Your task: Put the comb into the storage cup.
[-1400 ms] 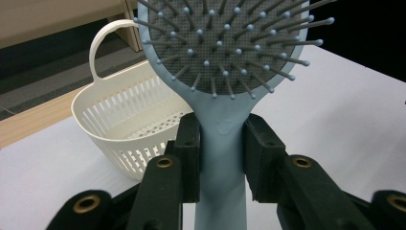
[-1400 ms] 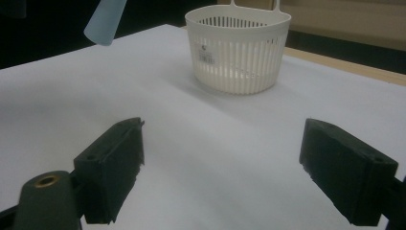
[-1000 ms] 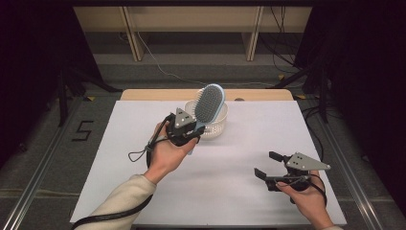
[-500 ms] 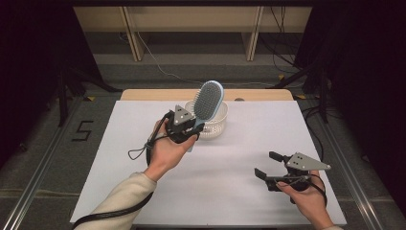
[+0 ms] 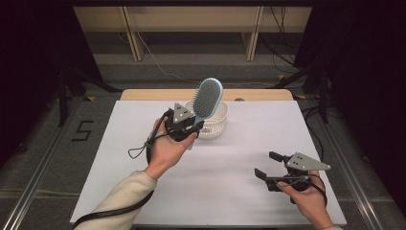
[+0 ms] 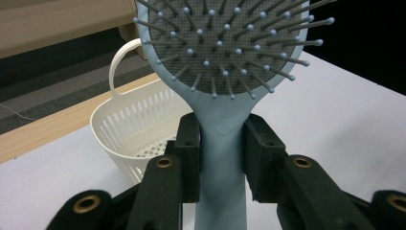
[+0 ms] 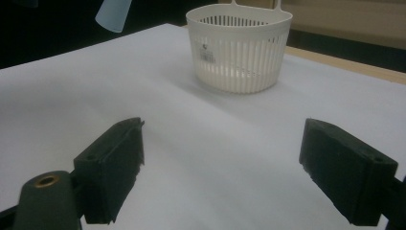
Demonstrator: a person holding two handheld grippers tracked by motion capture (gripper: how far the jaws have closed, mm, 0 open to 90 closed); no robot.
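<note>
A light blue hairbrush [image 5: 208, 97] with grey bristles stands upright in my left gripper [image 5: 193, 128], which is shut on its handle [image 6: 223, 163] just below the head. It hangs at the near left rim of a white slotted basket [image 5: 216, 125], which looks empty in the left gripper view [image 6: 125, 136]. My right gripper [image 5: 266, 163] hovers low over the table's front right, open, with nothing between its jaws [image 7: 222, 160]. From there the basket [image 7: 239, 45] stands ahead, and the brush's handle end [image 7: 113, 14] shows at the top left.
A white sheet [image 5: 143, 187] covers the table, with a wooden strip [image 5: 143, 94] bare along the far edge. The person's left sleeve and a trailing cable [image 5: 139, 152] lie over the front left. Dark stands and cables sit on the floor behind.
</note>
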